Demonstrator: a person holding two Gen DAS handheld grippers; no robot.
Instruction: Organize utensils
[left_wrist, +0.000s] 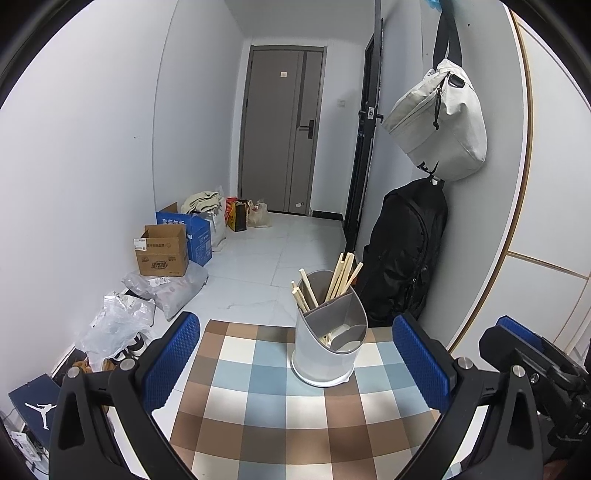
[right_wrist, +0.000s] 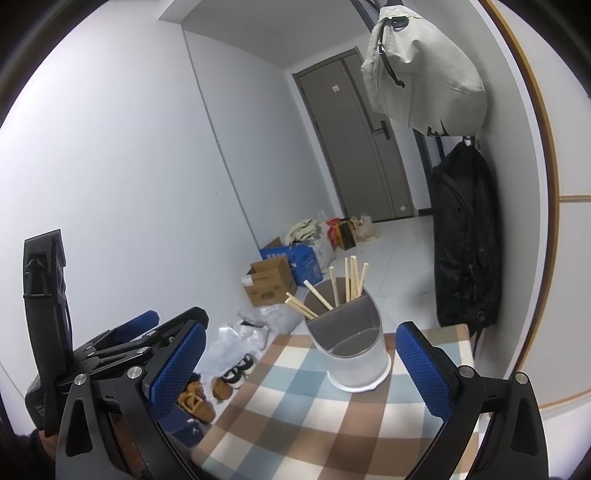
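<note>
A white utensil holder (left_wrist: 327, 343) with a grey divider stands on the far end of the checked tablecloth (left_wrist: 280, 413). Several wooden chopsticks (left_wrist: 338, 275) lean in its rear compartment; the front compartments look almost bare. My left gripper (left_wrist: 295, 354) is open, its blue pads on either side of the holder and nearer the camera, holding nothing. In the right wrist view the holder (right_wrist: 351, 343) with chopsticks (right_wrist: 351, 280) sits ahead, between the open, bare fingers of my right gripper (right_wrist: 299, 362). The left gripper (right_wrist: 122, 343) shows at the left there, and the right gripper (left_wrist: 517, 332) at the left view's right edge.
A black backpack (left_wrist: 402, 254) leans on the wall right of the table, with a grey bag (left_wrist: 439, 122) hung above it. Cardboard boxes (left_wrist: 162, 251), plastic bags (left_wrist: 118, 321) and shoes (right_wrist: 236, 373) lie on the tiled floor left of the table. A closed door (left_wrist: 280, 129) ends the hallway.
</note>
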